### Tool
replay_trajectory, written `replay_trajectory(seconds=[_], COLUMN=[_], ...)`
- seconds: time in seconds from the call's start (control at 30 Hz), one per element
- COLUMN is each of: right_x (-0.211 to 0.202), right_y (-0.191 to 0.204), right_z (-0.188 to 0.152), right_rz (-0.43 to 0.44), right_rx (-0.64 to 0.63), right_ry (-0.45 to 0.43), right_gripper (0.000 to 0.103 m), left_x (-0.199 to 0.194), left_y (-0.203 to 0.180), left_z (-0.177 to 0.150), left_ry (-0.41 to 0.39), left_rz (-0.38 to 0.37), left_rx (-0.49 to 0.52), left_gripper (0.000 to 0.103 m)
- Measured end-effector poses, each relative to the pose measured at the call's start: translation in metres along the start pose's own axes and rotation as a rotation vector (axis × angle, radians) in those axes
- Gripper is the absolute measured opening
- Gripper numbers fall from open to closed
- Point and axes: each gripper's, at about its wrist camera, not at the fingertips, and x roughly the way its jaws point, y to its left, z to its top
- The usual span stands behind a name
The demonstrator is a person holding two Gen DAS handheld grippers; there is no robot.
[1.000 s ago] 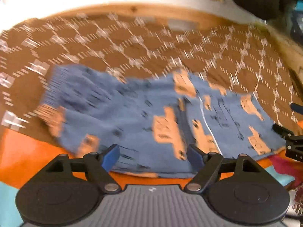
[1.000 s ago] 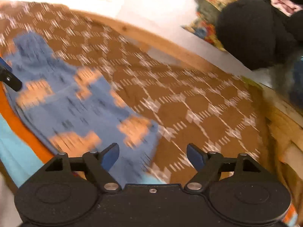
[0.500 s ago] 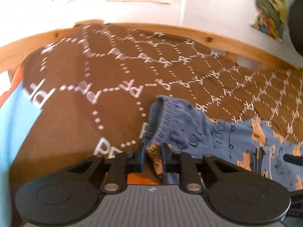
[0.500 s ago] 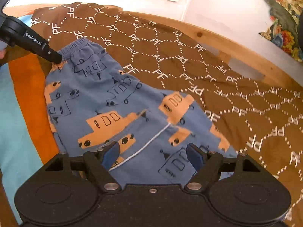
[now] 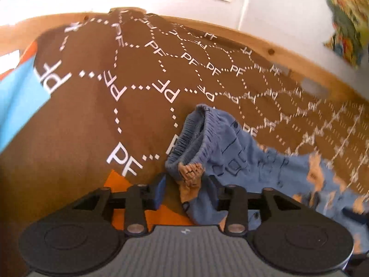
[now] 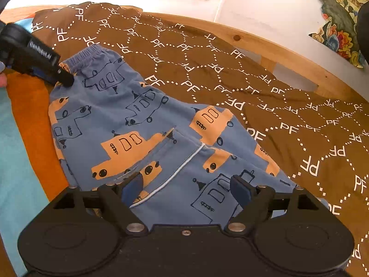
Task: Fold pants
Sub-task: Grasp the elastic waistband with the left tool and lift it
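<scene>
Pants [image 6: 147,124], blue with orange vehicle prints, lie spread on a brown blanket [image 6: 288,106] lettered "PF", over an orange and light-blue cover [image 6: 25,138]. Waistband [image 5: 196,131] bunched and raised at the left end. Left gripper [image 5: 188,190]: jaws opening, a pinched fold of waistband cloth between them, pads not pressing on it. Right gripper [image 6: 185,188]: jaws spread wide and opening, poised over the leg end, cloth beneath them but nothing grasped. Wooden frame [image 6: 276,53] borders the blanket on the far side.
</scene>
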Motion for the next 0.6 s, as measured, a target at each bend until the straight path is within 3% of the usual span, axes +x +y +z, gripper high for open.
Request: replay_trajectory(seconds=[0.13, 0.27, 0.3, 0.43, 0.5, 0.6], right_x=[0.001, 0.001, 0.001, 0.0, 0.0, 0.0], right_y=[0.0, -0.001, 0.0, 0.002, 0.002, 0.001], right_z=[-0.001, -0.001, -0.002, -0.003, -0.003, -0.002], right_rz=[-0.001, -0.001, -0.003, -0.015, -0.017, -0.015], right_rx=[0.004, 0.009, 0.008, 0.002, 0.002, 0.007], right_ry=[-0.002, -0.002, -0.003, -0.008, -0.008, -0.008], right_gripper=[0.084, 0.085, 0.085, 0.086, 0.086, 0.086], left_x=[0.007, 0.013, 0.014, 0.011, 0.01, 0.004], left_y=[0.002, 0.002, 0.003, 0.013, 0.019, 0.013], left_z=[-0.004, 0.001, 0.002, 0.004, 0.002, 0.0], left_ry=[-0.047, -0.077, -0.083, -0.094, -0.101, -0.123], left_rz=[-0.064, -0.072, -0.071, -0.026, -0.038, -0.03], left_rx=[-0.066, -0.107, -0.125, -0.212, -0.246, -0.197], left_gripper=[0.08, 0.081, 0.077, 0.031, 0.023, 0.018])
